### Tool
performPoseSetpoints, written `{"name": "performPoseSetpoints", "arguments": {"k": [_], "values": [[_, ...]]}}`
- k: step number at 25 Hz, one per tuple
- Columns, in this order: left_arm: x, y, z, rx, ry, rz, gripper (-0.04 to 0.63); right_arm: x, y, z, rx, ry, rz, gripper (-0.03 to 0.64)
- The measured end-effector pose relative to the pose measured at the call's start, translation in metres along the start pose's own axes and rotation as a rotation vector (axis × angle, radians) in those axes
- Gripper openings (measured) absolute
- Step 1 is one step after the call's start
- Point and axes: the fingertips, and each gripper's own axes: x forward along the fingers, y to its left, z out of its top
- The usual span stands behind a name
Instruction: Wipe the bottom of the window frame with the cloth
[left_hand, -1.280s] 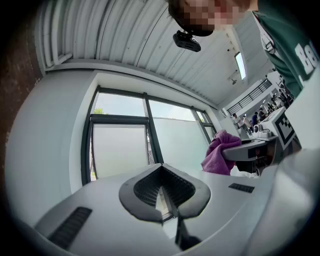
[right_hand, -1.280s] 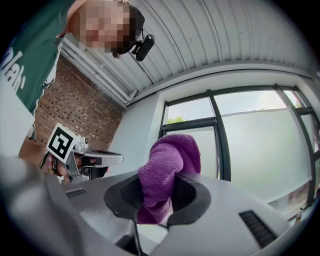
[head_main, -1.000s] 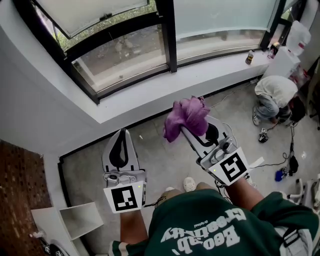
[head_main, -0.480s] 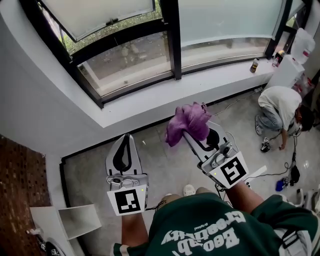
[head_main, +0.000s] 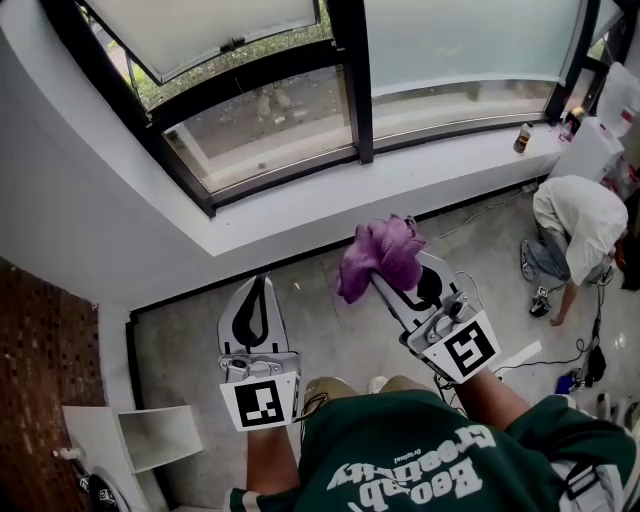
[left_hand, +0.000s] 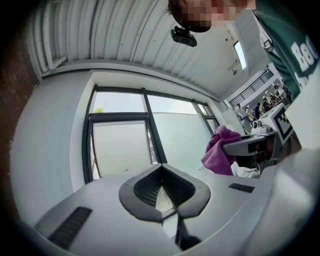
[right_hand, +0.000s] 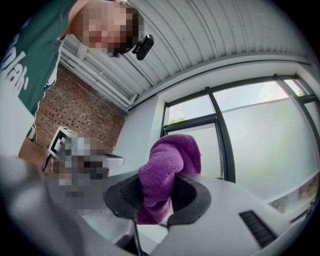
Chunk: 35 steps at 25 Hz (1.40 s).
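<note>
A crumpled purple cloth (head_main: 383, 253) is clamped in my right gripper (head_main: 388, 284), held above the floor short of the white sill (head_main: 300, 218). The black bottom rail of the window frame (head_main: 285, 172) runs beyond the sill, apart from the cloth. In the right gripper view the cloth (right_hand: 167, 167) bulges out between the shut jaws of that gripper (right_hand: 159, 194), with the window frame (right_hand: 221, 140) behind. My left gripper (head_main: 258, 296) hangs to the left, shut and empty. In the left gripper view its jaws (left_hand: 162, 171) meet, and the cloth (left_hand: 220, 150) shows at the right.
A person (head_main: 585, 225) crouches on the floor at the right, among cables (head_main: 590, 350). A small bottle (head_main: 522, 138) stands on the sill's right end, next to a white container (head_main: 622, 95). A white box (head_main: 145, 440) and a brick wall (head_main: 40, 360) lie at lower left.
Both grippers sit slightly lower and further right in the head view, and the window shows a little further off. The cloth stays clamped in the right gripper.
</note>
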Motion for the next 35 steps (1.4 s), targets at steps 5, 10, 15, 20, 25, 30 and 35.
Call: {"name": "performPoseSetpoints", "arguments": {"k": [5,10,15,20,25,30,35], "values": [[0.019,0.008,-0.013,-0.001,0.012,-0.010,0.009,0.013,-0.007,-0.013,0.014,0.012,0.006,0.109],[0.049,0.029,-0.032,-0.011,0.016,-0.024,0.009,0.043,-0.016,-0.034,0.011,0.031,0.010,0.109],[0.102,0.075,-0.056,0.013,-0.007,-0.036,0.009,0.104,-0.031,-0.061,-0.006,0.031,0.001,0.109],[0.181,0.142,-0.076,0.036,-0.080,-0.074,0.009,0.193,-0.061,-0.084,-0.021,0.003,-0.069,0.110],[0.270,0.215,-0.085,0.025,-0.100,-0.122,0.009,0.294,-0.093,-0.093,-0.024,0.019,-0.113,0.109],[0.338,0.261,-0.105,0.025,-0.085,-0.178,0.009,0.375,-0.115,-0.103,-0.034,0.026,-0.129,0.109],[0.390,0.299,-0.130,0.006,-0.079,-0.210,0.009,0.438,-0.133,-0.128,-0.030,0.038,-0.141,0.109]]}}
